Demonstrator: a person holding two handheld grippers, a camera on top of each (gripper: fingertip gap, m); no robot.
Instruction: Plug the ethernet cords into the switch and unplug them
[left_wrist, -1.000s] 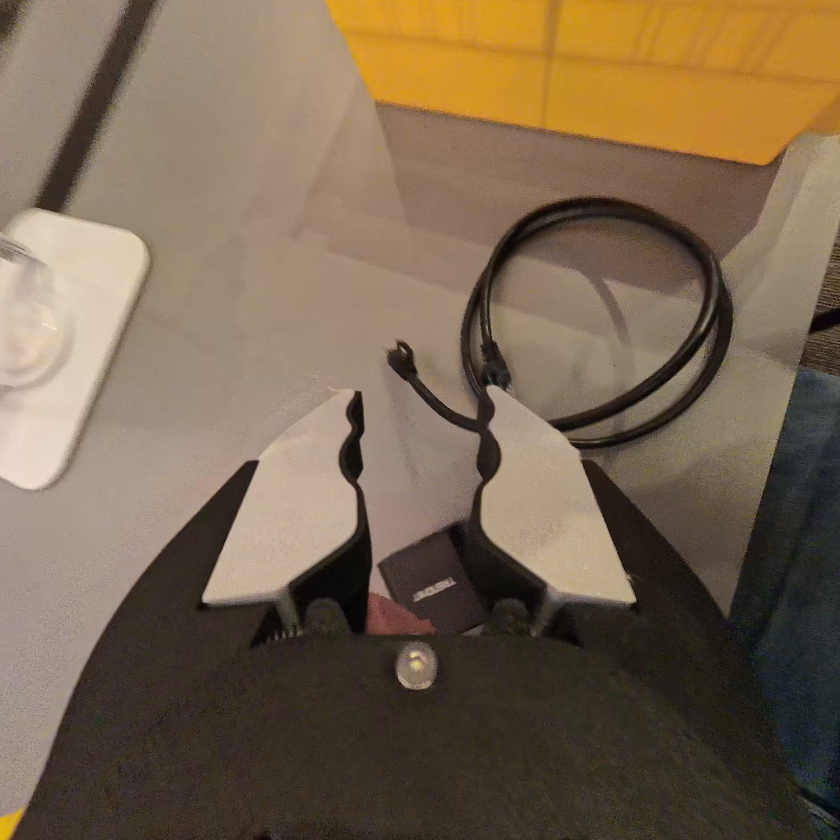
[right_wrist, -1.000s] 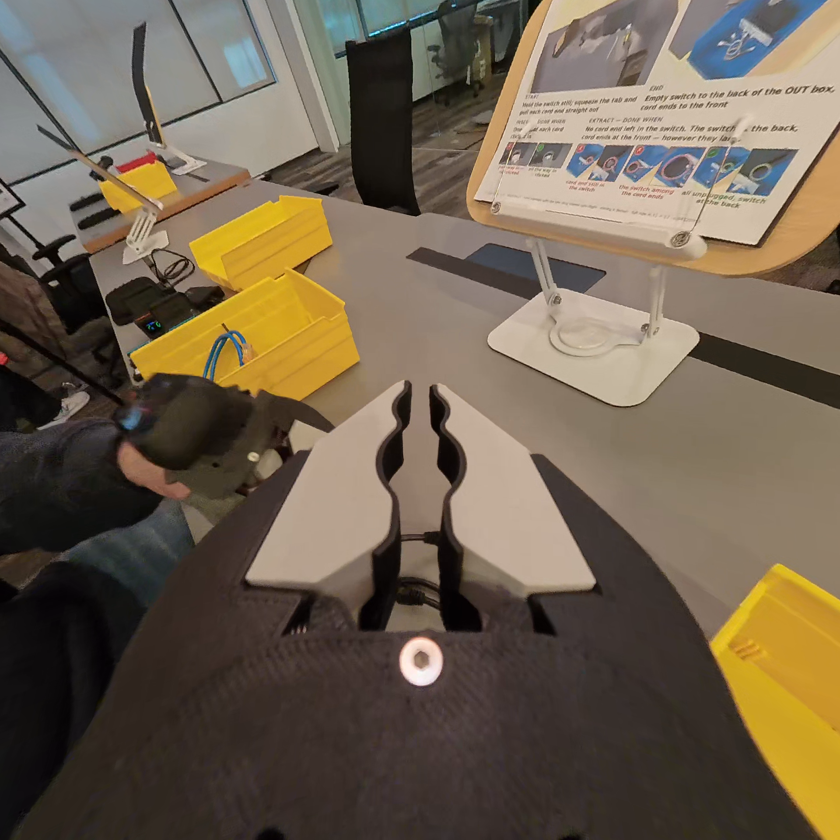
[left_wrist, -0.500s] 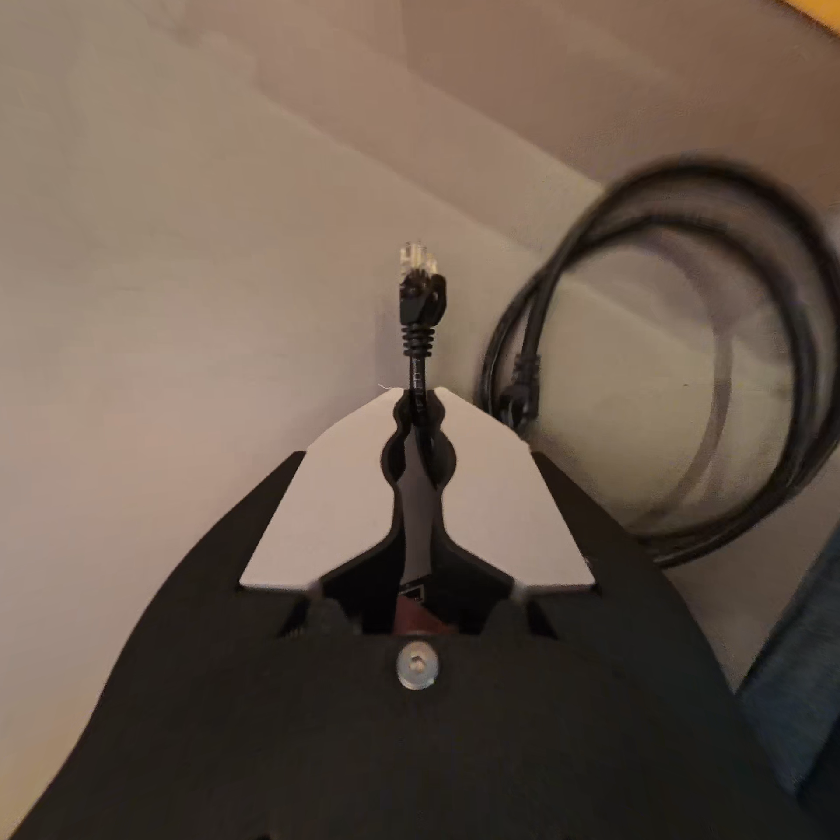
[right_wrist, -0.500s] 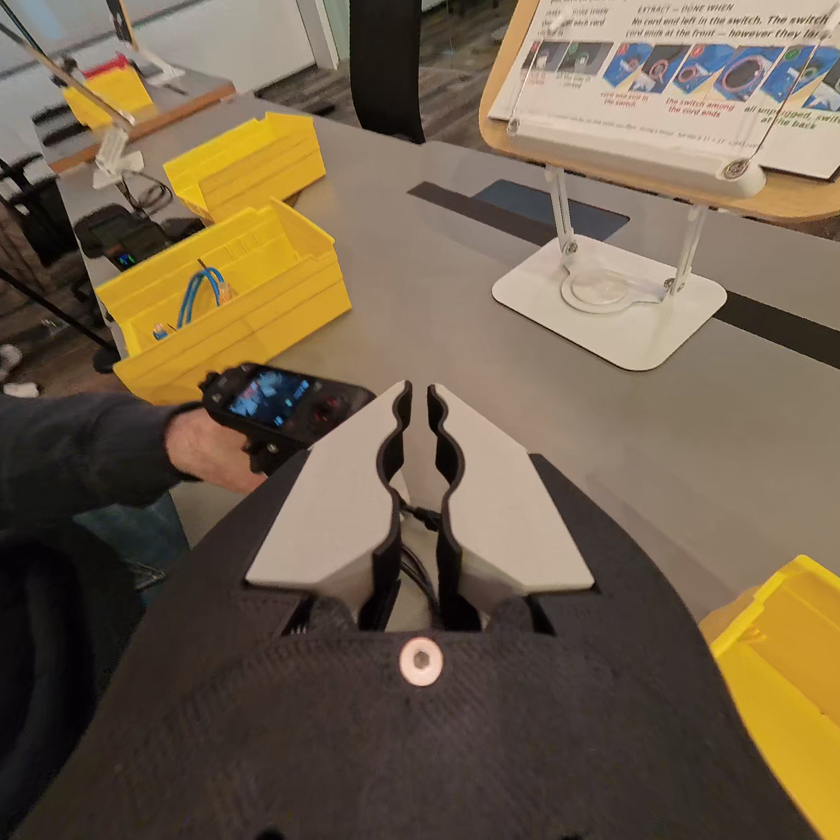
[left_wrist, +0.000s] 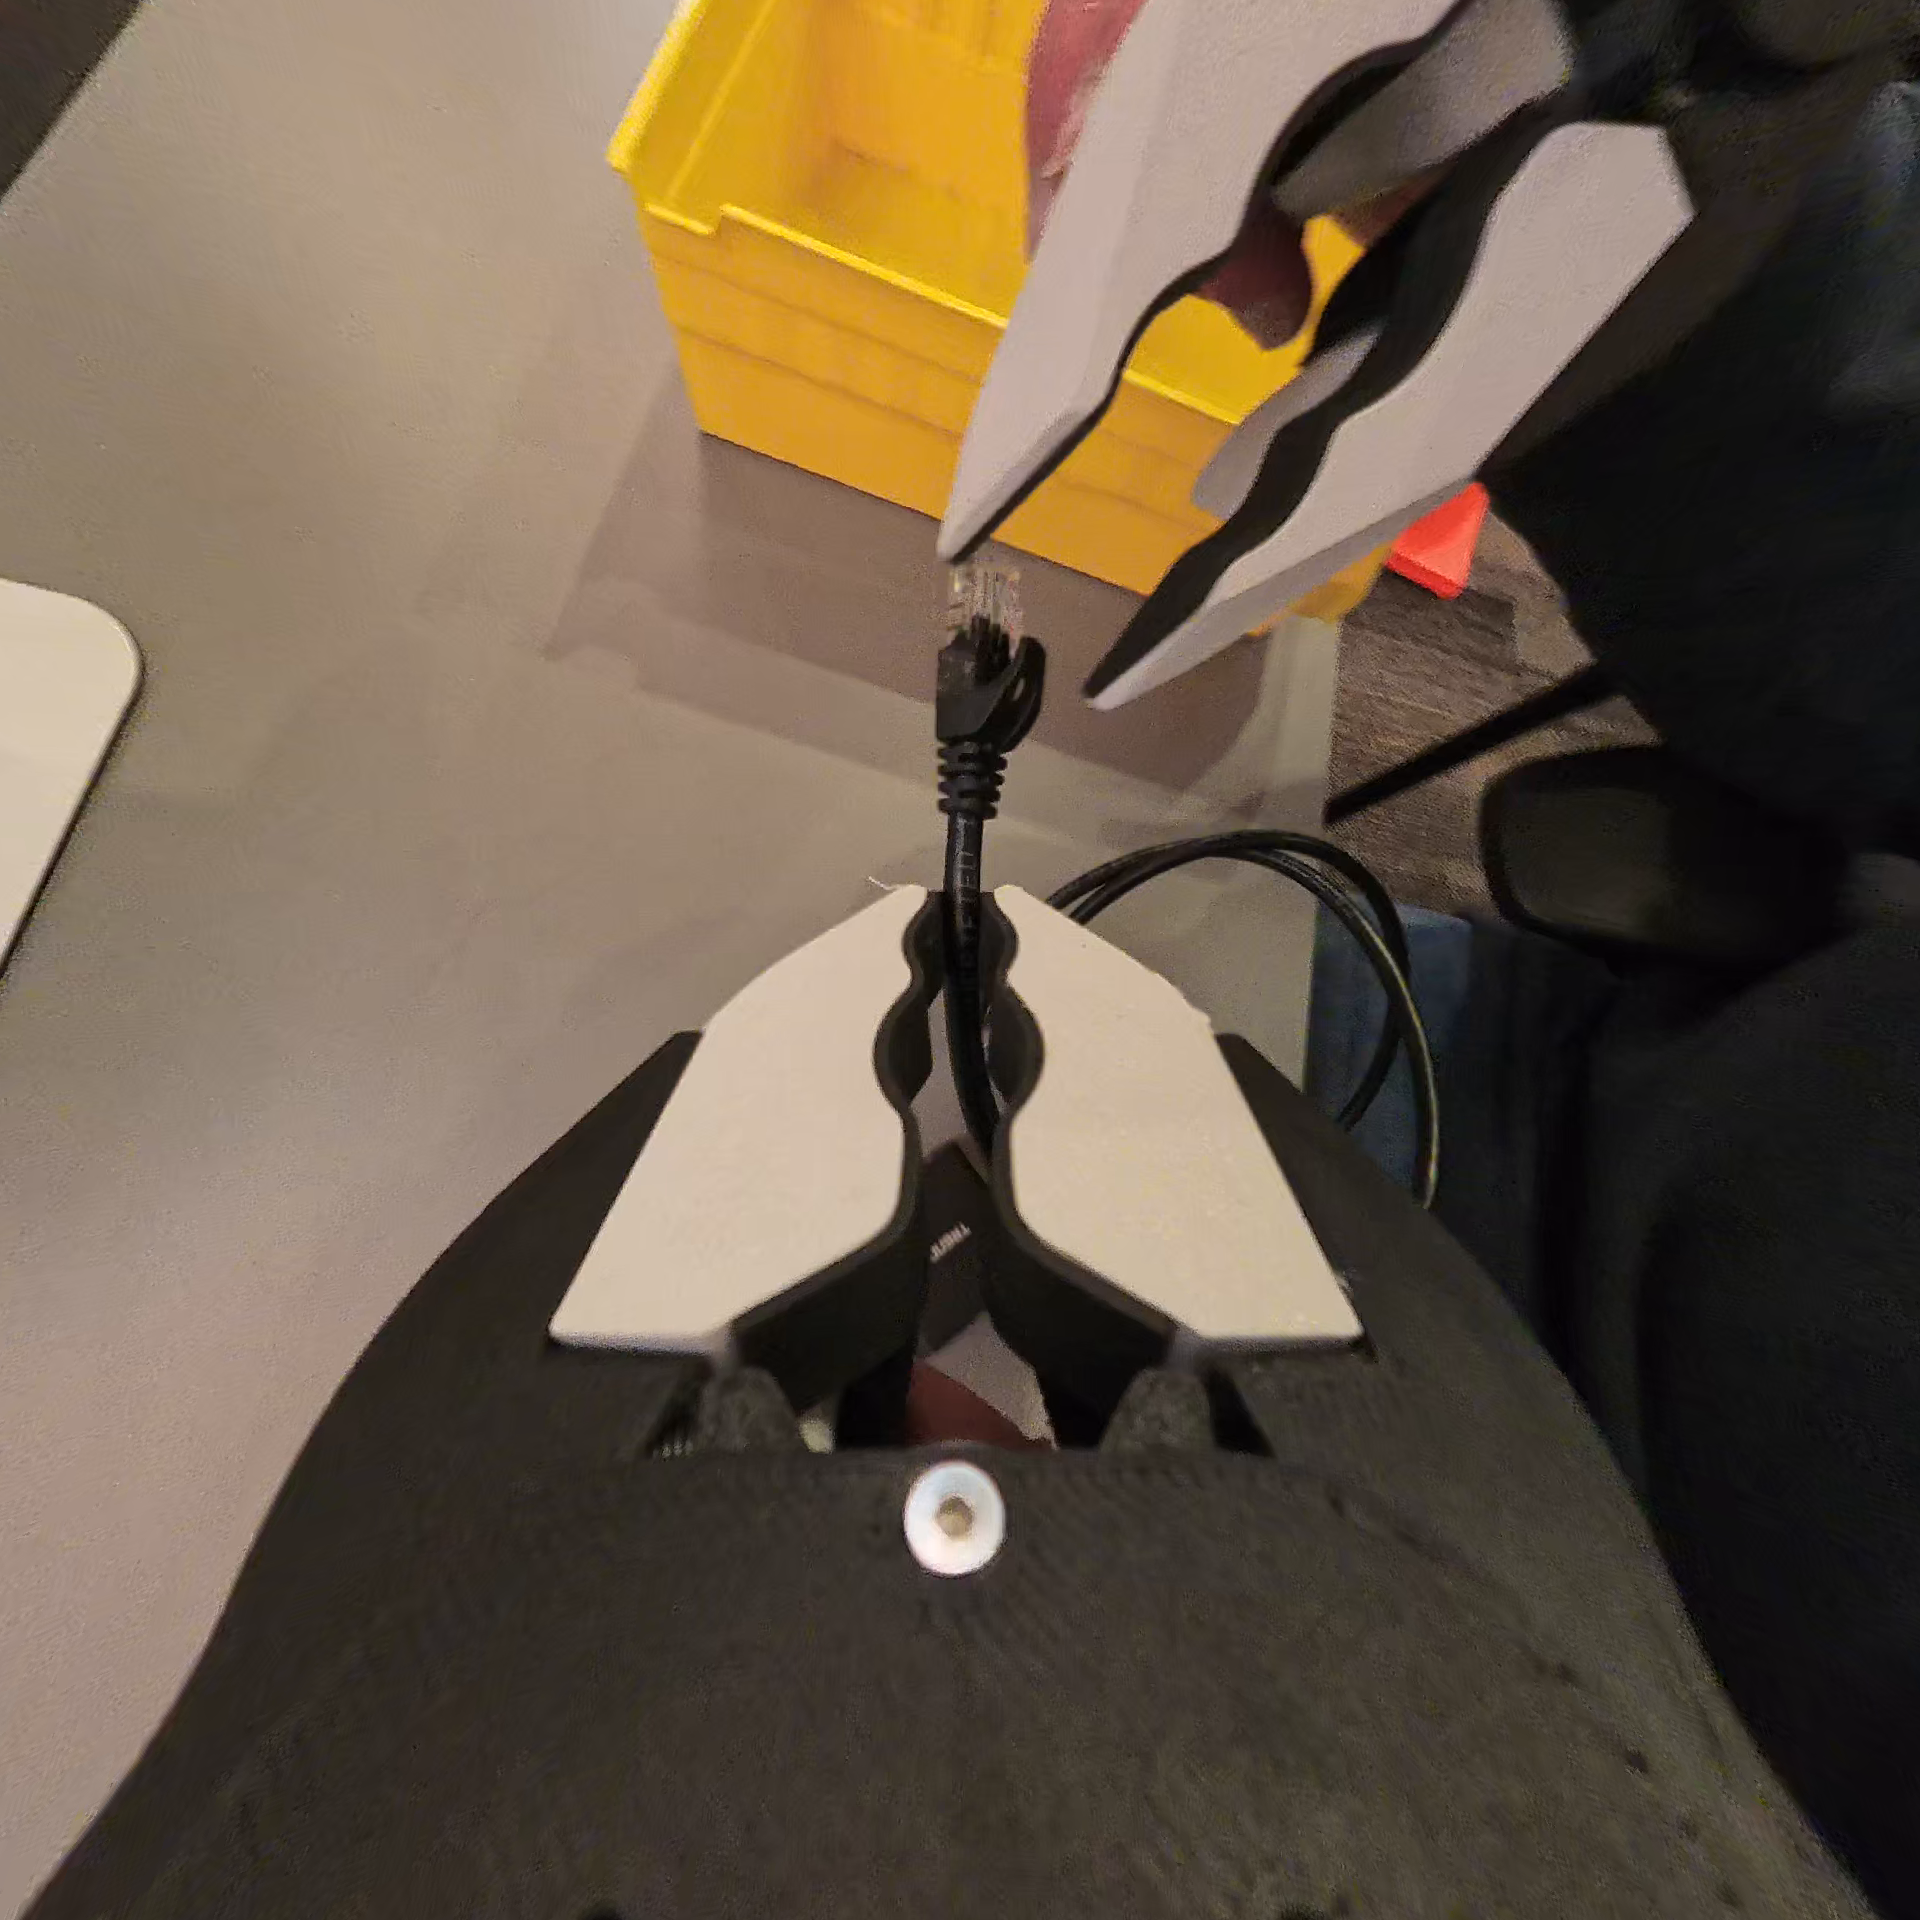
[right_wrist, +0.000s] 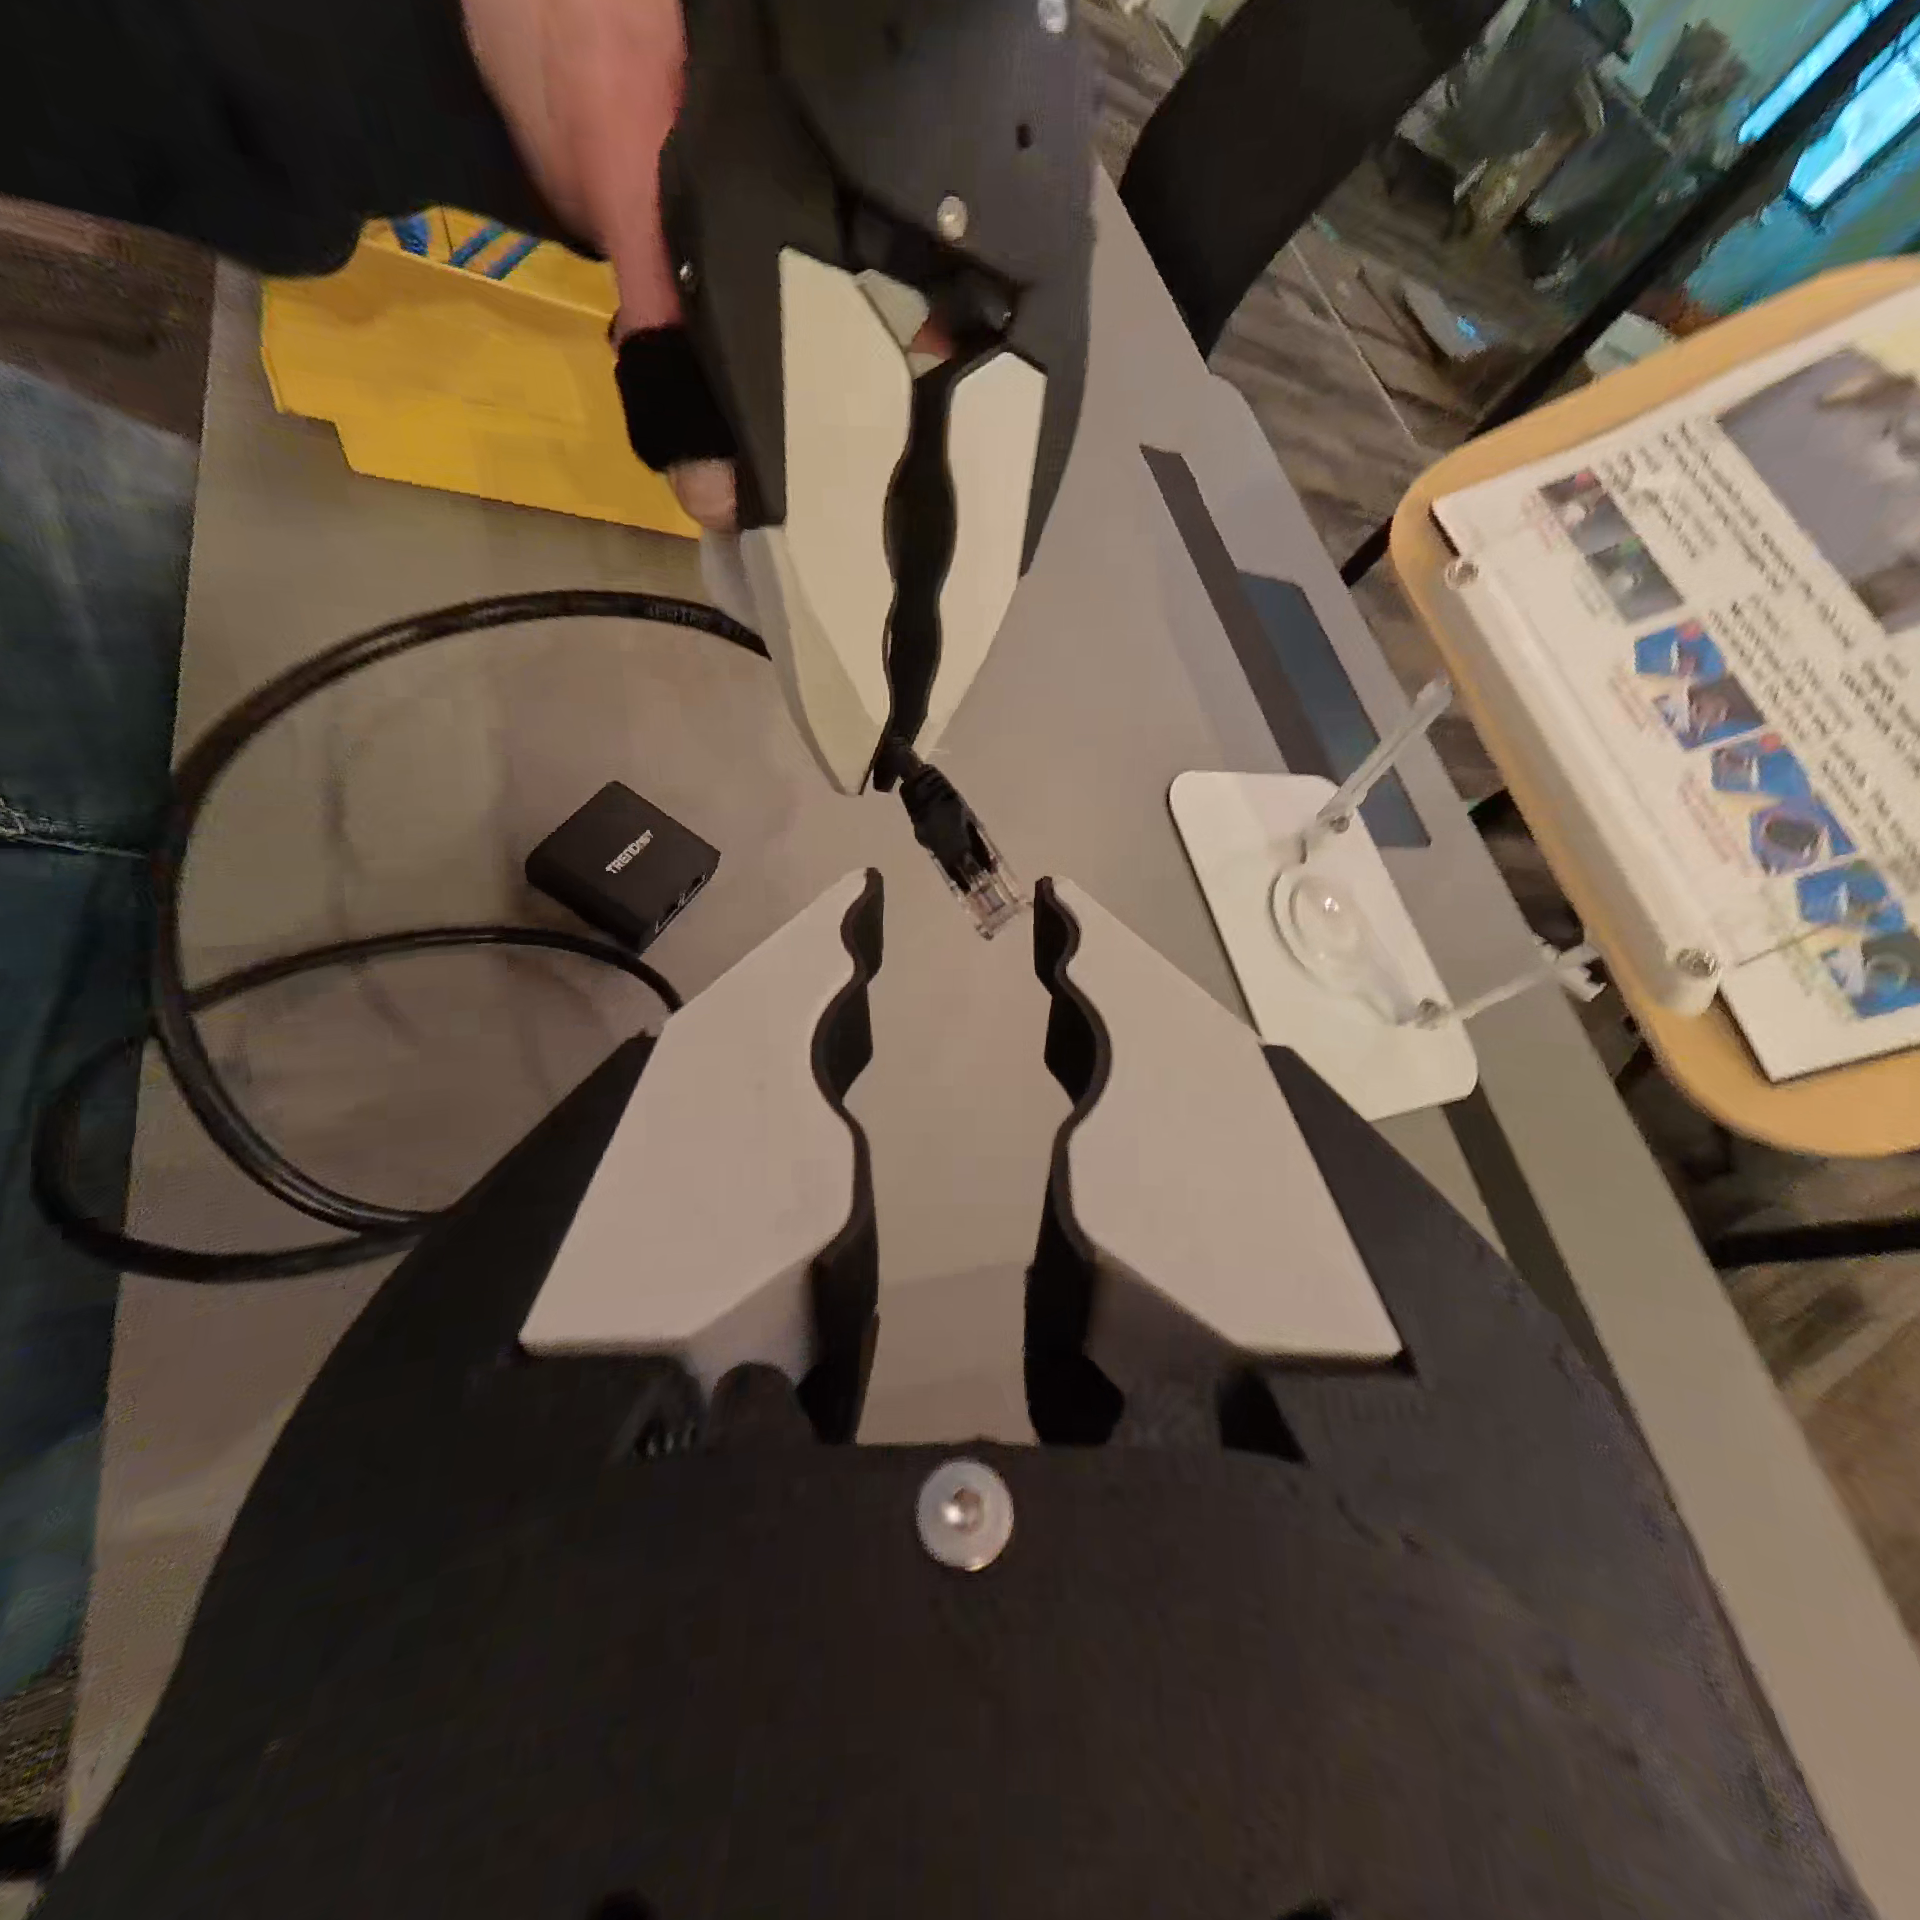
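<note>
Left gripper (left_wrist: 958, 896): jaws closed on the black ethernet cord (left_wrist: 964, 935) a little behind its strain-relief boot, so the plug stands out beyond the tips. In the right wrist view the same gripper (right_wrist: 894, 774) enters from the top, carried by a hand (right_wrist: 613, 135).

Plug (left_wrist: 982, 613): clear, with a black boot behind it; held off the surface and pointing at the right gripper. In the right wrist view the plug (right_wrist: 982, 894) lies between that gripper's tips, apparently touching neither.

Right gripper (right_wrist: 956, 899): jaws moderately wide and holding nothing, one tip on each side of the plug. In the left wrist view it (left_wrist: 1023, 623) comes in from the upper right, tips just beside the plug.

Cord slack: the rest of the cord loops on the grey surface (right_wrist: 436, 727) to the left, near the person's trouser leg; its far end is not in view.

Switch (right_wrist: 621, 862): small black box lying on the surface, inside the cord's loop and left of both grippers; nothing is plugged into the ports on its visible face.

Surroundings: yellow bin (left_wrist: 831, 260) beyond the plug; a second yellow bin (right_wrist: 447, 405) holding blue cord; a white stand base (right_wrist: 1340, 956) carrying an instruction board (right_wrist: 1704, 665).

Progress: early, by appearance. One cord end is lifted and seemingly being passed or re-gripped between the grippers; no insertion is yet made, so plugging in and the later unplugging both remain.
</note>
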